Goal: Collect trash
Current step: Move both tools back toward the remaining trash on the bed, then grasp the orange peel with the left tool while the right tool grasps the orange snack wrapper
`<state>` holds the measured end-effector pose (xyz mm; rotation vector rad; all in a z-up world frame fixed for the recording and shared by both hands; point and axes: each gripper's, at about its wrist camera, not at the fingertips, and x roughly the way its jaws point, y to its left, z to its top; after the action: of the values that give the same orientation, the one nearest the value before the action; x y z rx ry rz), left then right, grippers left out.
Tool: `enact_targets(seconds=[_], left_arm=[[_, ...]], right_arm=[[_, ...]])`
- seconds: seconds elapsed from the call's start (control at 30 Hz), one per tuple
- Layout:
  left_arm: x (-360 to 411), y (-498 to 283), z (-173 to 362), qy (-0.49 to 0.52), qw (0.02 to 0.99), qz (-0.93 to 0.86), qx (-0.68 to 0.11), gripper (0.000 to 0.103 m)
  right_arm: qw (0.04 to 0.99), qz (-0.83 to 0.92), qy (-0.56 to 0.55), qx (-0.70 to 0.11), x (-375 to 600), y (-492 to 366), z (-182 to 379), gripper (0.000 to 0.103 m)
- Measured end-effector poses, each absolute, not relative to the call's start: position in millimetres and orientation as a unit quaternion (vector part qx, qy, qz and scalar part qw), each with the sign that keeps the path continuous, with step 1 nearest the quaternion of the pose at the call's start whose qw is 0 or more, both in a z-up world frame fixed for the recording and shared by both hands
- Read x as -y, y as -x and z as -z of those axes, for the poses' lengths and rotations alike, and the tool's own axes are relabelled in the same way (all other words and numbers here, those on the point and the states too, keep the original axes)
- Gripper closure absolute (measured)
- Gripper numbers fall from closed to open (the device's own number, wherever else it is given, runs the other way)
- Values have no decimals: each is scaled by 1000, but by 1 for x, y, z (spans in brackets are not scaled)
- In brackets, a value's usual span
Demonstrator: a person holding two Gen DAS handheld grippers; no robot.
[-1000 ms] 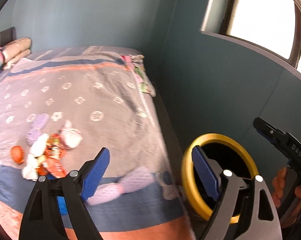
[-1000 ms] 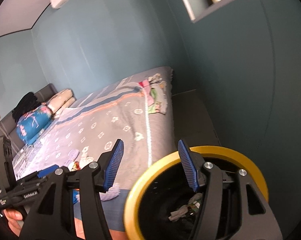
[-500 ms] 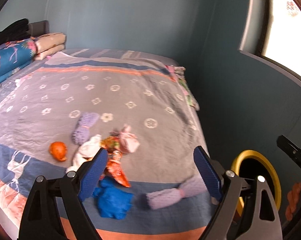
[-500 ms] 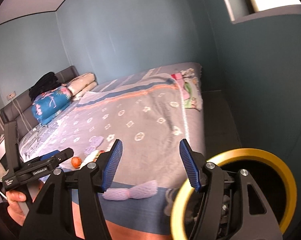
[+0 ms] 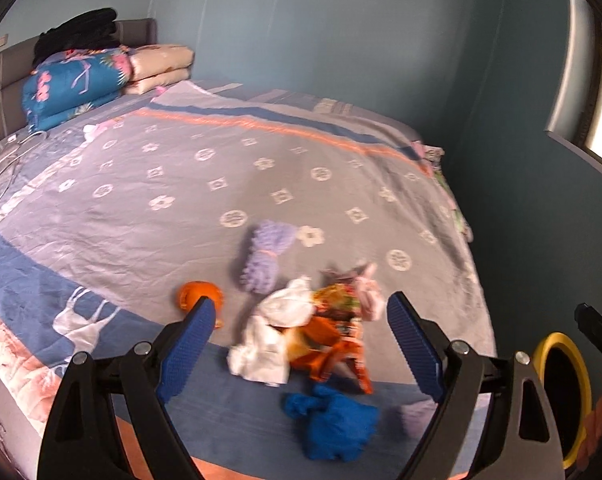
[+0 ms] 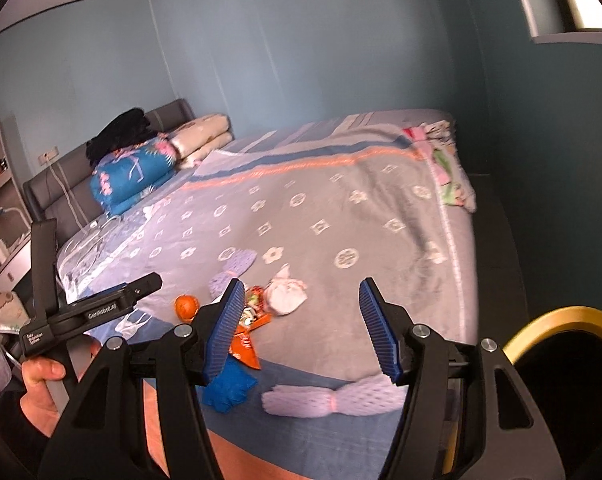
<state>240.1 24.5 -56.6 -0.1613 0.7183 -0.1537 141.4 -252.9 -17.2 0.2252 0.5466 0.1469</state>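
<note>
**Both hand-held grippers spread above the trash at the foot of the bed**

Left wrist view:
- Left hand-held gripper [image 5: 299, 344] has its jaws spread wide, nothing between the blue pads; the pile shows through the gap.
- Trash pile lies on the bed [image 5: 141, 208] near its foot edge: orange snack wrapper [image 5: 333, 344], white crumpled tissue [image 5: 273, 340] touching the wrapper's left side, small pink-white bundle [image 5: 369, 292] just beside the wrapper's upper right.
- Blue crumpled glove [image 5: 333, 424] lies nearer the edge, just below the wrapper.
- Orange fruit [image 5: 199, 296] sits left of the pile, apart from it, partly behind the left pad.
- Purple foam net [image 5: 265, 256] lies just beyond the pile.
- Yellow-rimmed bin [image 5: 557, 396] stands on the floor off the bed's right corner. Part of the right tool shows beside it.
- Folded blue quilt [image 5: 77, 84] and cream pillows [image 5: 161, 66] stacked at the headboard.

Right wrist view:
- Right hand-held gripper [image 6: 301, 328] is partly spread, pads empty, over the grey blanket.
- Same wrapper [image 6: 247, 344] partly hidden by the left pad; pink-white bundle [image 6: 287, 294] right of it; fruit [image 6: 187, 306] to the left; glove [image 6: 229, 388] below.
- A second purple foam net [image 6: 333, 398] lies on the blue border near the bed's edge, below the gap.
- Bin rim [image 6: 557, 320] at lower right.
- A person's hand [image 6: 41, 384] grips the left tool's handle at lower left.
</note>
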Motion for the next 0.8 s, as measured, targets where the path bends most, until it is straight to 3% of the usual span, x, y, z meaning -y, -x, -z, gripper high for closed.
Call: enact_targets(seconds=[0.8], left_arm=[[-115,-330,153,96,902,-7,-422,19]], right_arm=[[909,-123,-61,-393,140,-268,111,46]])
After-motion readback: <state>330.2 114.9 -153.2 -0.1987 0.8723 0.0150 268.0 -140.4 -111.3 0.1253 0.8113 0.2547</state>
